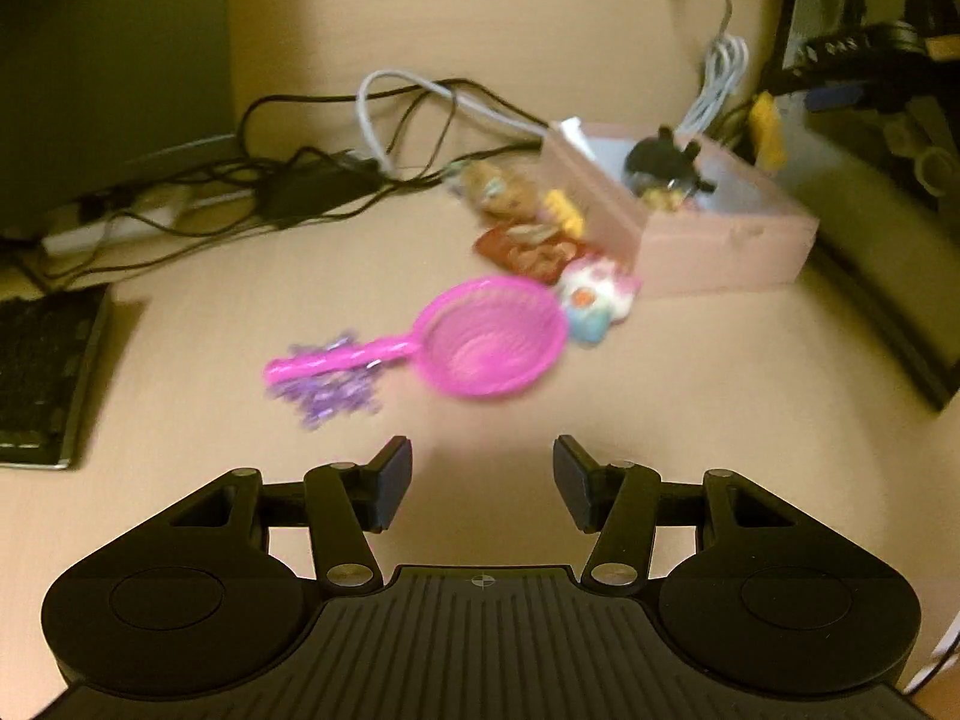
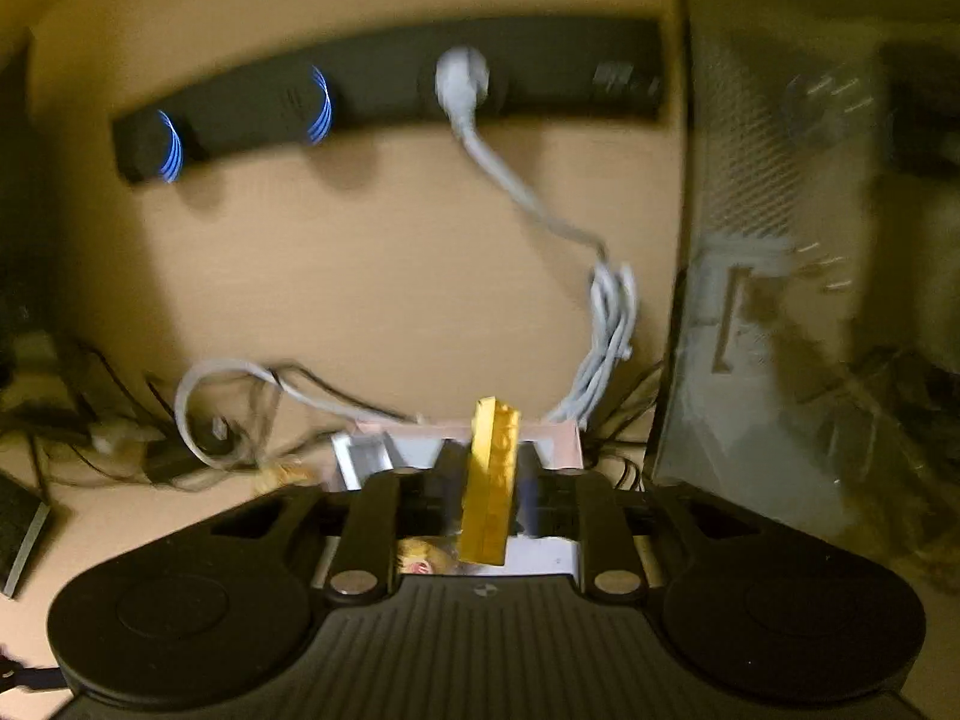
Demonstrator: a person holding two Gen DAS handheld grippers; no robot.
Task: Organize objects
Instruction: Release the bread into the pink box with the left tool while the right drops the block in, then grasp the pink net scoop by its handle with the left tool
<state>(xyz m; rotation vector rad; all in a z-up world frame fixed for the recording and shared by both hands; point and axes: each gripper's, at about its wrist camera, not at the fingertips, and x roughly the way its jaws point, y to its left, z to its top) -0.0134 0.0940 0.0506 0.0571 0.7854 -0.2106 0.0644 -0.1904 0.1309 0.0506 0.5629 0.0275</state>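
Note:
In the left wrist view a pink toy strainer point(image 1: 480, 345) lies on the desk with a purple sparkly piece point(image 1: 330, 393) under its handle. Small toys point(image 1: 594, 294) and a red packet point(image 1: 531, 249) lie beside a pink box point(image 1: 720, 240) that holds a black round toy point(image 1: 663, 165). My left gripper point(image 1: 483, 480) is open and empty, just short of the strainer. My right gripper point(image 2: 489, 492) is shut on a yellow block point(image 2: 492, 480), held above the pink box point(image 2: 558, 438). The block also shows in the left wrist view point(image 1: 768, 129).
Tangled black and grey cables point(image 1: 372, 138) lie behind the toys. A keyboard point(image 1: 42, 372) sits at the left. A black power strip point(image 2: 390, 96) with a white plug is on the wall side, and a computer case point(image 2: 810, 240) stands to the right.

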